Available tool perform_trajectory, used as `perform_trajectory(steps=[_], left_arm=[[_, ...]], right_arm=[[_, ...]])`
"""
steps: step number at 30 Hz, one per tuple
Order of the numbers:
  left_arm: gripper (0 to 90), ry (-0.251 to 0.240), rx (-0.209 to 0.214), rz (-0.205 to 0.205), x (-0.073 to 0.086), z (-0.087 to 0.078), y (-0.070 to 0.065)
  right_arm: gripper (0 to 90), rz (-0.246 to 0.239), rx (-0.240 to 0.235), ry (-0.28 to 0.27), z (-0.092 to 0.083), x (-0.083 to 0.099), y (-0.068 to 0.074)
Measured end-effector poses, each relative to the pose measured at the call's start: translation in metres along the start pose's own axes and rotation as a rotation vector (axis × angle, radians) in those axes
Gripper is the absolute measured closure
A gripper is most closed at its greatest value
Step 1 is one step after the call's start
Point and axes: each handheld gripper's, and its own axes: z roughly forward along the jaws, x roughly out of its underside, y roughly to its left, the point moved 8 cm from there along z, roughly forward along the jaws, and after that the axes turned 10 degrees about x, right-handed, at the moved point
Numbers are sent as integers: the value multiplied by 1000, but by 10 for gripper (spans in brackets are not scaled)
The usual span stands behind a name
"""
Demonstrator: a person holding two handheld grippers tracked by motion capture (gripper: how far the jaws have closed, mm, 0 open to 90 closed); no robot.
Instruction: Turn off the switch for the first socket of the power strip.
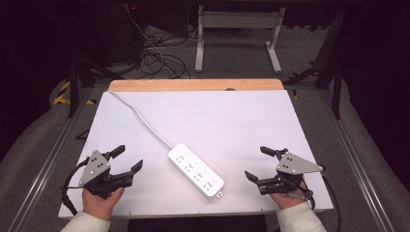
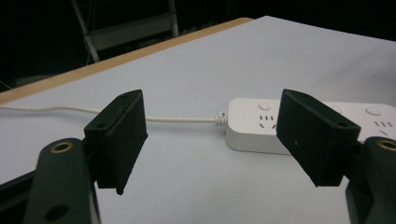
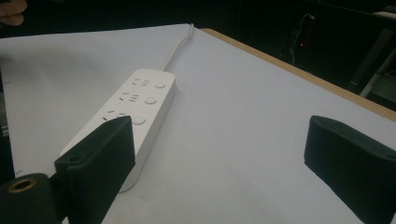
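- Left hand-held gripper (image 1: 126,159), lower left, and right hand-held gripper (image 1: 261,165), lower right: jaws wide, empty.
- Risk: snagging the cord (image 1: 140,117) likely drags the power strip (image 1: 196,170) across the worktop (image 1: 241,116).

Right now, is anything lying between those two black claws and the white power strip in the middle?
Nothing visible does. The power strip lies alone on the white table, with bare surface between it and the open left gripper and the open right gripper. Its cord runs away toward the far edge.
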Motion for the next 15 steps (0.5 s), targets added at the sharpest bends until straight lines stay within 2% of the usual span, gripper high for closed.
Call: perform_trajectory(steps=[3,14,15], left_arm=[[265,5,31,-21,-5,5,0],[290,37,51,7,-14,18,-3],[290,36,54,0,-15,20,-4]], right_arm=[[92,-1,-5,2,1,0,1],[93,-3,-10,6,2,1,2],[93,-3,-10,6,2,1,2]])
